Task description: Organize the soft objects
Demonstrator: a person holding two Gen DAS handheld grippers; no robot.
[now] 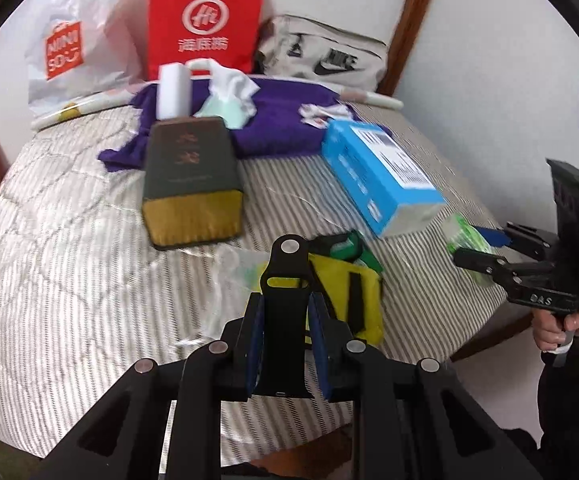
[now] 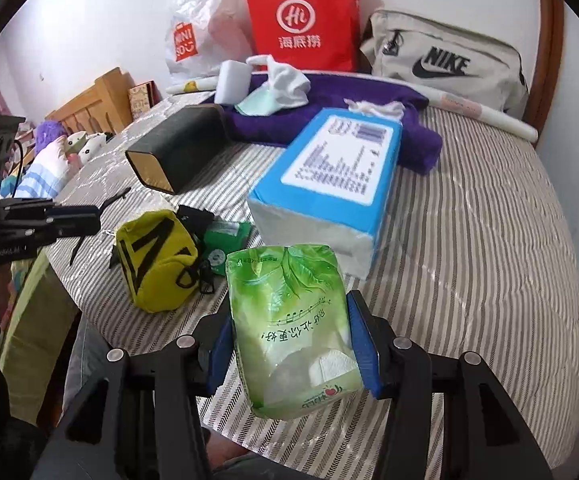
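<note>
The left tool is clamped on a black strap, which stands up between its 2 blue pads. The strap seems to belong to the yellow pouch, but I cannot tell this for sure. The right tool is clamped on a green tissue pack, held upright between its pads, just above the striped bed cover.

I take the blue tissue box as the landmark. The green tissue pack is just in front of it, near its white end. The yellow pouch lies to the left of it on the bed cover, with a small green packet between them. A dark case with a gold end lies farther left and behind. A purple cloth is behind the box, and a white sponge and white socks rest on this cloth. Against the wall behind are a white shopping bag, a red paper bag and a beige sports bag.
</note>
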